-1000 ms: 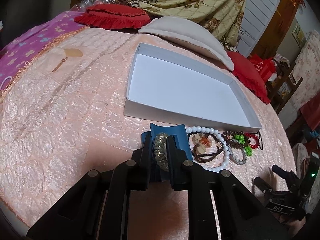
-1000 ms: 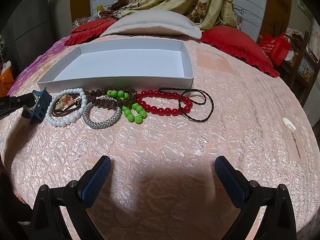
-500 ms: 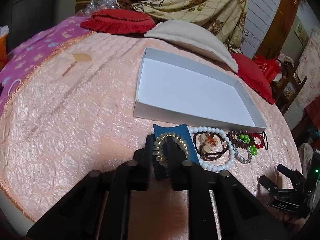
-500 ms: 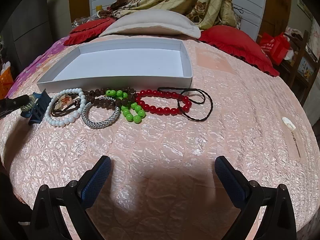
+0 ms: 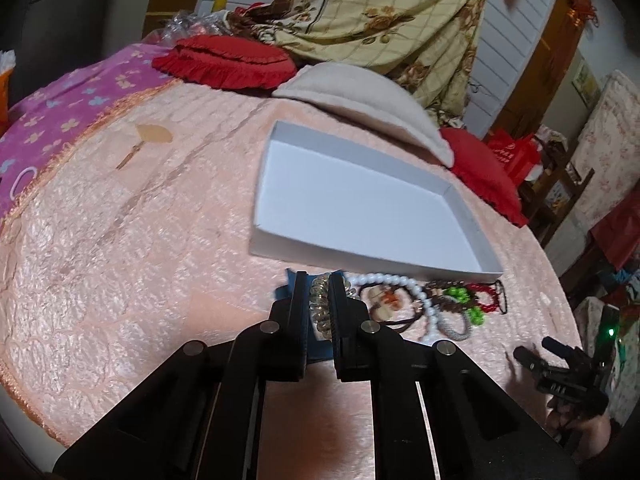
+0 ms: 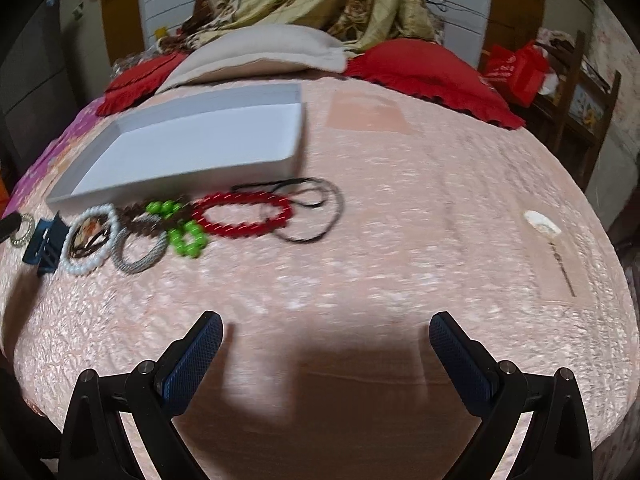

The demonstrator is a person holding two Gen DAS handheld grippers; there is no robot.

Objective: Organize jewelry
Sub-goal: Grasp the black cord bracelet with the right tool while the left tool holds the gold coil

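My left gripper (image 5: pixel 319 305) has its jaws clenched on the coiled bracelet (image 5: pixel 320 312), just short of the white tray (image 5: pixel 360 256), while my right gripper (image 6: pixel 325 354) hovers spread wide over the bedspread (image 6: pixel 400 260).

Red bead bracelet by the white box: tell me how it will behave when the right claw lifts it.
The red bead bracelet lies as an irregular oval, so it is probably strung beads that would sag and dangle from one pinch point. Its round glossy beads may slip between the pads. The black cord seems to overlap it and might drag along. The right claw stands open.
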